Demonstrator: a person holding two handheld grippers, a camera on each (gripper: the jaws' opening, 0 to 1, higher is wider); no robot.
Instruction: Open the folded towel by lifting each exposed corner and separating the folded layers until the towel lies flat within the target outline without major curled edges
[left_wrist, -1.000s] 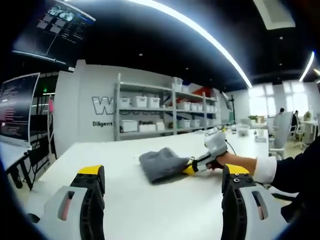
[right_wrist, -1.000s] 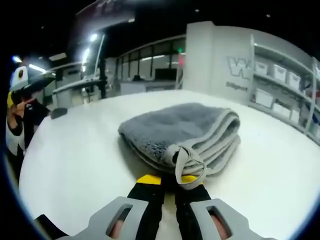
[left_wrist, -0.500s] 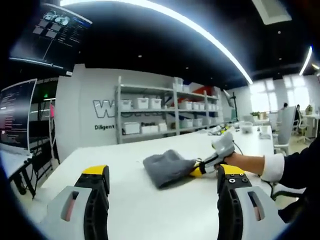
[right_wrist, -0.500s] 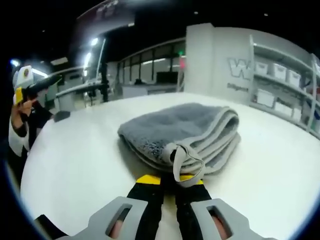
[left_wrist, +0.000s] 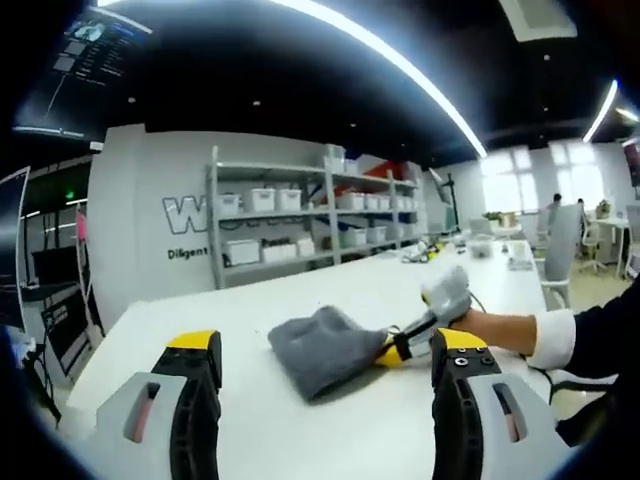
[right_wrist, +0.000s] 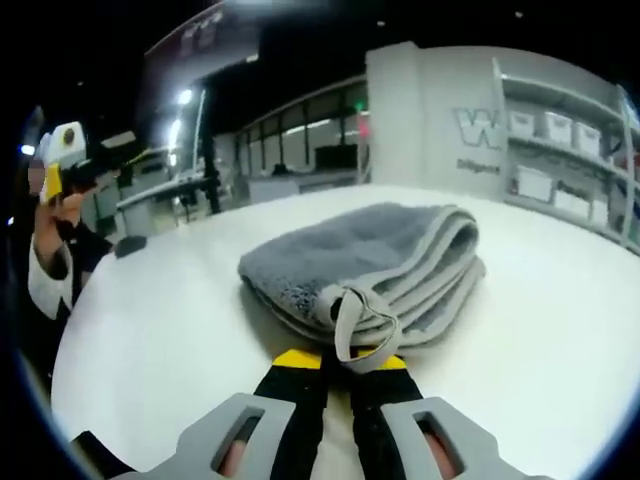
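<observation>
Two grippers in play. Grey towel (right_wrist: 365, 268) lies folded on white table (right_wrist: 180, 340), layers stacked, hem loop hanging off its near corner. R gripper (right_wrist: 338, 365) sits at that corner, jaws nearly together w/ yellow tips against the towel edge; can't tell if cloth is actually pinched. In left gripper view, towel (left_wrist: 322, 348) sits mid-table, R gripper (left_wrist: 392, 350) touching its right side, held by a hand (left_wrist: 492, 328) in a dark sleeve w/ white cuff. L gripper (left_wrist: 325, 420) hangs well short of towel, jaws wide apart, nothing between them. Shelf (left_wrist: 300, 225) w/ white bins stands behind towel by the wall.
</observation>
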